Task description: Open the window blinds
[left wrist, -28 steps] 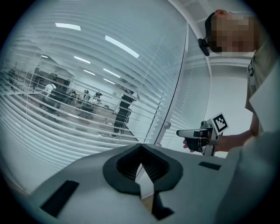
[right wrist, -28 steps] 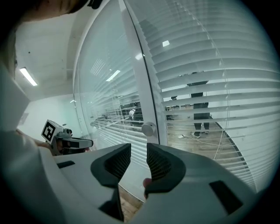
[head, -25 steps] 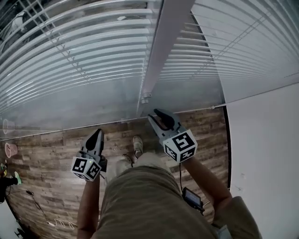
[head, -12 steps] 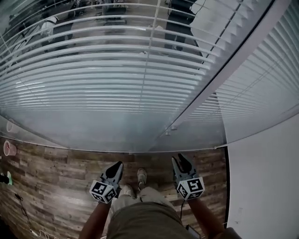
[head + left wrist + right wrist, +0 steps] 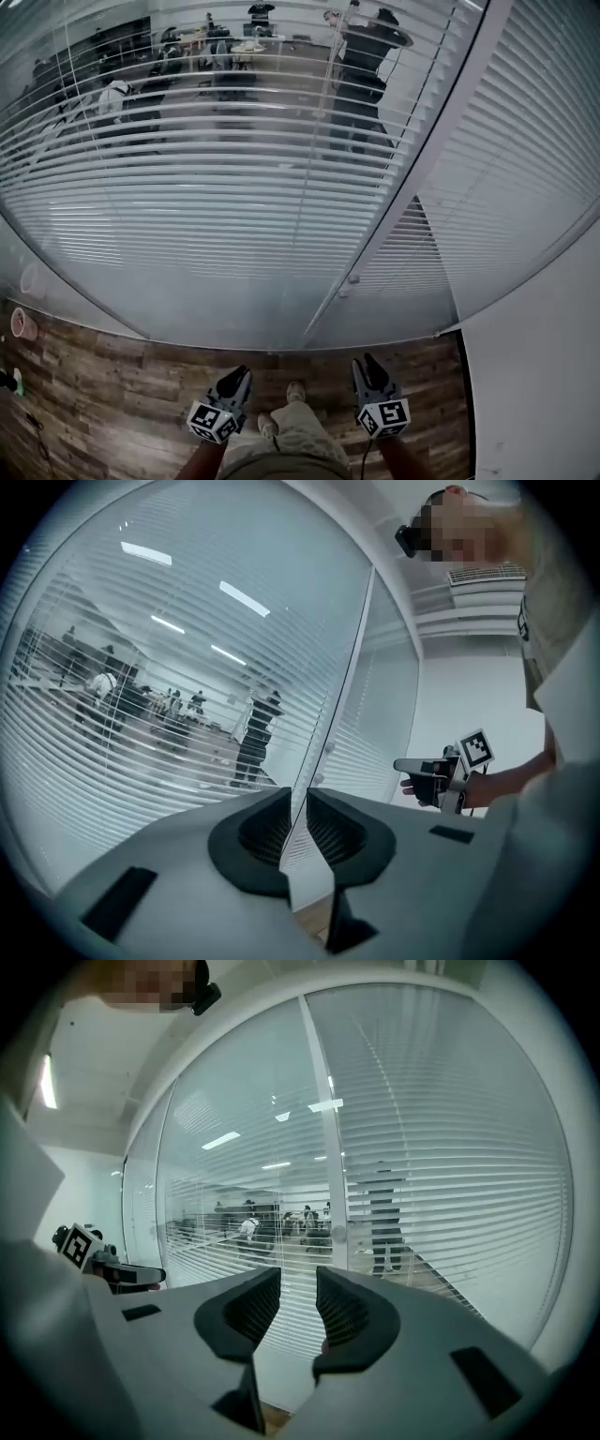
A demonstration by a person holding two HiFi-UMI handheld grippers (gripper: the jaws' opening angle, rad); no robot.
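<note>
White horizontal window blinds (image 5: 234, 216) fill most of the view, their slats tilted enough to show an office with people behind the glass. A white frame post (image 5: 412, 187) runs diagonally between two panes. Below, over the wood-plank floor (image 5: 103, 375), the left gripper (image 5: 240, 374) and right gripper (image 5: 368, 362) point toward the glass, short of it, with a shoe (image 5: 295, 391) between them. A pink cup (image 5: 22, 323) stands at the far left.

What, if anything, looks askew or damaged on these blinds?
Nothing stands out. The slats of the left blinds and the right blinds hang evenly, with none visibly bent. The left gripper and right gripper are empty, short of the glass.
</note>
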